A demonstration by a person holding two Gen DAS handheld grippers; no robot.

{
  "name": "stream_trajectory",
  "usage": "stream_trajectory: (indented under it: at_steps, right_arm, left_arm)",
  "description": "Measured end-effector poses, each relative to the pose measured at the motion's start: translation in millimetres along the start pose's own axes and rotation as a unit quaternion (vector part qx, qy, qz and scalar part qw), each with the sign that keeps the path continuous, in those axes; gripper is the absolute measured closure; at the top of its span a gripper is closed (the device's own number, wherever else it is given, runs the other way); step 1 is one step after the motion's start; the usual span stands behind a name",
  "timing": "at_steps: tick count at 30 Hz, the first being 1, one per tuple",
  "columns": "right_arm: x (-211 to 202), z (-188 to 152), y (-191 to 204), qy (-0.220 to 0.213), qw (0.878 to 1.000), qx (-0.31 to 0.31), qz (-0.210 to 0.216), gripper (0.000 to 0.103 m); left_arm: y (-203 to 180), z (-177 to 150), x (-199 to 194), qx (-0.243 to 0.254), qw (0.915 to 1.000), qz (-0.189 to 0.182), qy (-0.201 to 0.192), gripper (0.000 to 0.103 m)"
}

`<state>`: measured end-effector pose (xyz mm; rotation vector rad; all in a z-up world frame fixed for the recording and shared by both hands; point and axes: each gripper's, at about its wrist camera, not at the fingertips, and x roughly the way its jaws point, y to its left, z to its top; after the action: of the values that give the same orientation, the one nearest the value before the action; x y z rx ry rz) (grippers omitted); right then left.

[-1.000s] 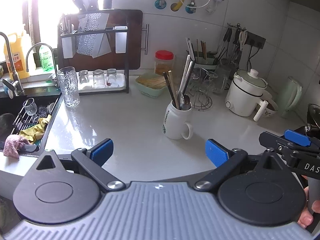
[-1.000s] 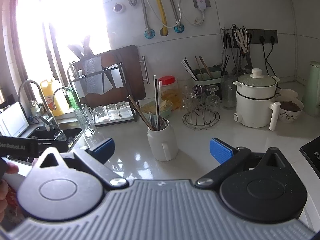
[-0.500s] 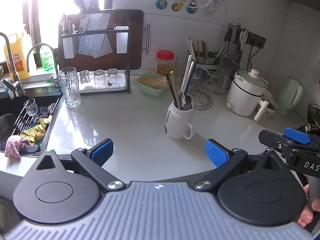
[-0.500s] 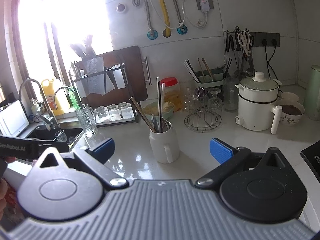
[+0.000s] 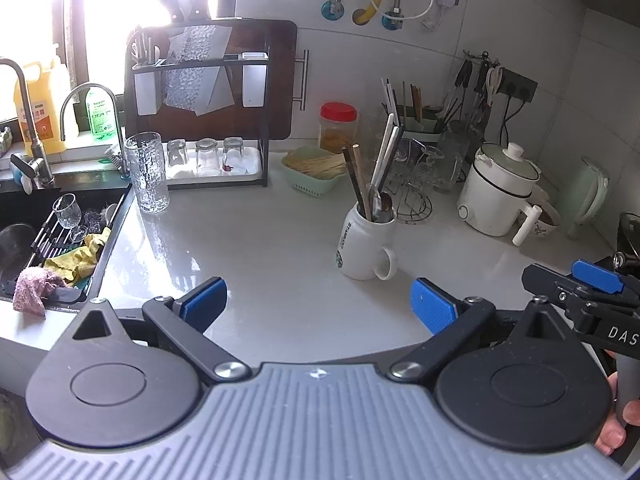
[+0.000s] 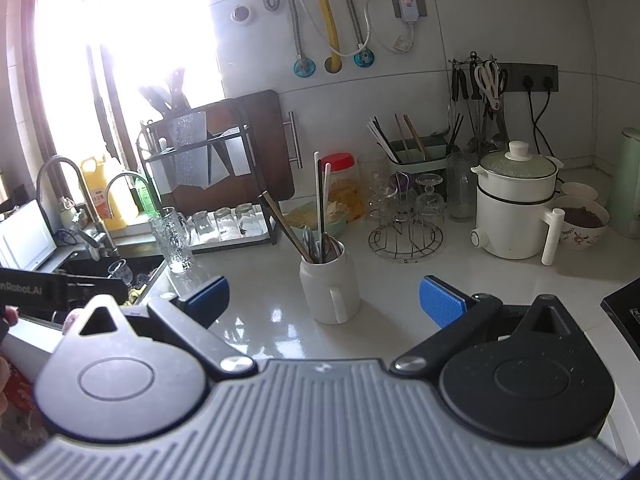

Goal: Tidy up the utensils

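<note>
With both grippers hovering over the white countertop [image 5: 256, 240], neither one holds anything: left gripper [image 5: 318, 300] has its blue-padded fingers spread wide, right gripper [image 6: 325, 298] likewise spread, only bare counter between the pads in each view. White mug [image 5: 362, 246] stands upright mid-counter, ahead of both grippers and apart from them, handle facing the cameras; green logo on its side shows in the left wrist view. Utensils [image 5: 370, 178] stand in the mug, leaning: two dark brown chopsticks tilted left, white and dark sticks rising higher, a metal spoon bowl at the rim. Right wrist view shows the same mug [image 6: 329, 286] with the same utensils [image 6: 316, 216], roughly centred between the pads. Behind the mug: wire glass rack [image 6: 405, 224] with upturned stemware, red-lidded jar [image 5: 338, 128], green basket [image 5: 314, 170] of pale sticks. Green utensil holder [image 6: 418, 156] sits against the wall with more chopsticks in it. White electric pot [image 5: 500, 194] is to the right, a bowl just beside its handle. Tall textured glass [image 5: 147, 172] stands near the sink [image 5: 24, 236] edge; sink holds a rack, a wine glass and cloths. Black dish rack [image 5: 200, 120] with upturned glasses on its tray stands in front of a dark cutting board. Right gripper's body and a hand [image 5: 614, 432] show at the left view's right edge.
</note>
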<state>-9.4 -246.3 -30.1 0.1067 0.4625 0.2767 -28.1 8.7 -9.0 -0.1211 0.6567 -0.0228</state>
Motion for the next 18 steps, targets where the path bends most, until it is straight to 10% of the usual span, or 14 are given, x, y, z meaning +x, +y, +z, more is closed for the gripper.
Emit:
stream_trajectory:
  at_steps: [18]
  right_arm:
    - [0.0, -1.7, 4.8, 0.0, 1.0, -0.002, 0.0, 0.0]
  left_arm:
    - [5.2, -6.6, -4.3, -0.005, 1.0, 0.0, -0.001, 0.003]
